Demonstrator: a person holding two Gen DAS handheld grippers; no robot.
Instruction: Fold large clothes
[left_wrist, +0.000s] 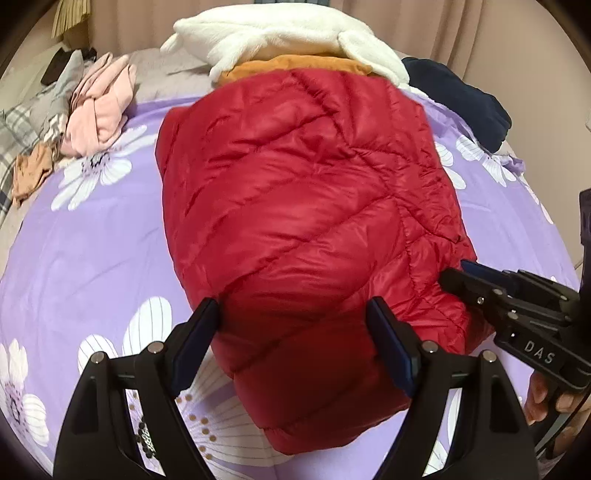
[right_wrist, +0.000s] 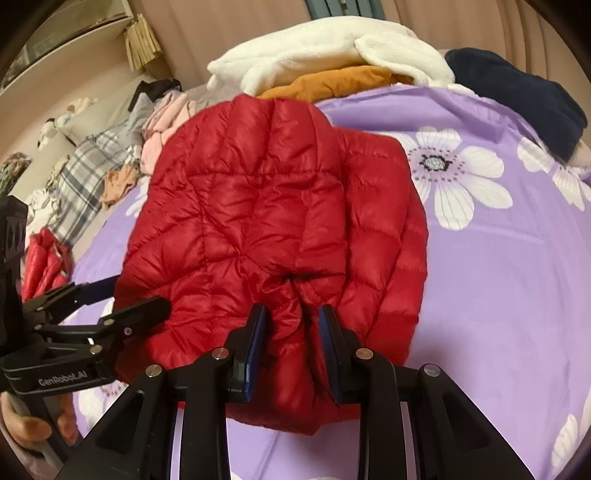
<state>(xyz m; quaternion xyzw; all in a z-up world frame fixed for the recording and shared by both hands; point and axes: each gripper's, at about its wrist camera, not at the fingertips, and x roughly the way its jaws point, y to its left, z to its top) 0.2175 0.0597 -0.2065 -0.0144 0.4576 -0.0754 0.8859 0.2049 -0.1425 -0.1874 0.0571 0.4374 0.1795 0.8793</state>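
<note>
Lying on a purple floral bedspread, a folded red quilted jacket runs lengthwise away from the cameras toward piled clothes. The left gripper spreads wide astride its near end. The right gripper, narrow, straddles a fabric ridge; whether it presses is unclear.

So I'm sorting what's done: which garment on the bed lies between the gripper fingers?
The red puffer jacket. The left gripper straddles its near end; the white fleece, orange garment and navy garment lie beyond.
</note>
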